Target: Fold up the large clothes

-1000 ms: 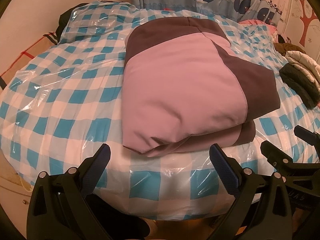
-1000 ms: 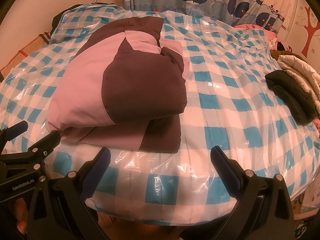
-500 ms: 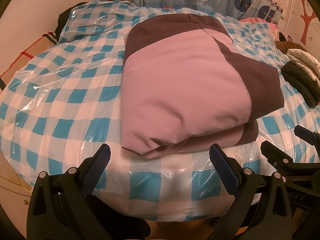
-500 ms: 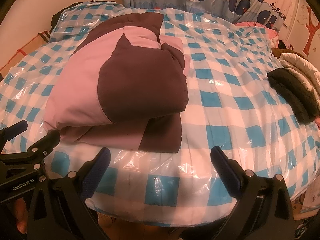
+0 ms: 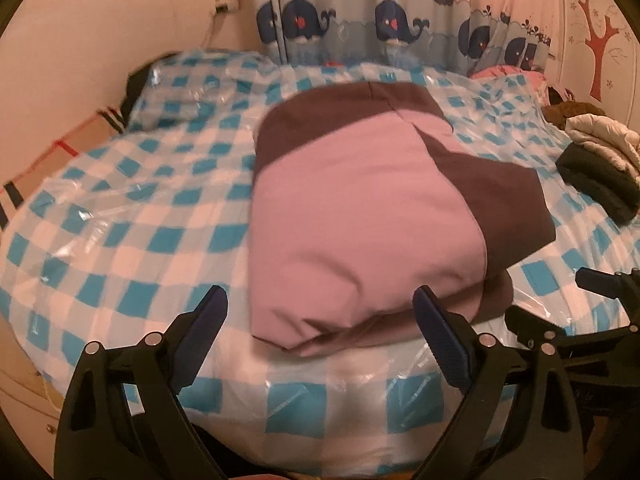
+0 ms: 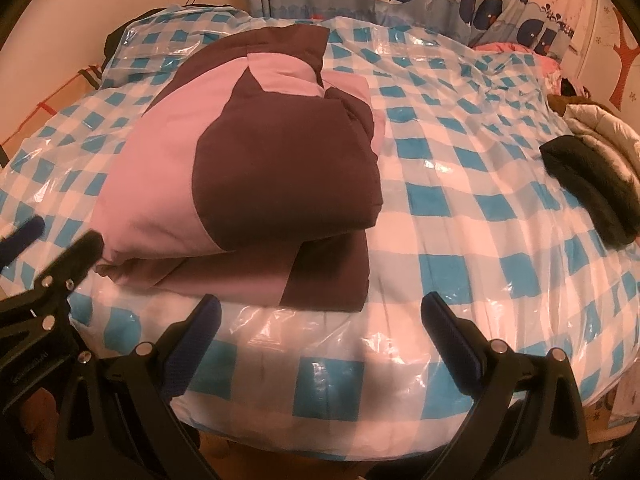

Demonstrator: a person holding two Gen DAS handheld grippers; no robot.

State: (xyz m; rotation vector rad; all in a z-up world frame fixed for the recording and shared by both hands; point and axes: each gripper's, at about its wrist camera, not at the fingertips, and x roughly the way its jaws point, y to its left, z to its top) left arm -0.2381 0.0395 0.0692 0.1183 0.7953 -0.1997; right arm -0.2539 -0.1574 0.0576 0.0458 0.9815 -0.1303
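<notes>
A large pink and dark brown garment [image 5: 360, 216] lies folded into a thick bundle on the bed; it also shows in the right wrist view [image 6: 248, 184]. My left gripper [image 5: 320, 316] is open and empty, its fingers just short of the bundle's near edge. My right gripper [image 6: 320, 320] is open and empty at the near edge of the bed, in front of the bundle's right corner. Each gripper shows at the side of the other's view, the right one [image 5: 592, 312] and the left one [image 6: 52, 260].
The bed carries a blue and white checked cover [image 6: 460, 208] under clear plastic. A dark garment [image 6: 588, 184] and a pale puffy jacket [image 6: 600, 124] lie at the right edge. A whale-print curtain [image 5: 400, 20] hangs behind. A wall stands at left.
The left gripper has moved forward and tilted up, so the bundle is closer to its fingers. The right gripper has moved in slightly. The bundle has not changed shape.
</notes>
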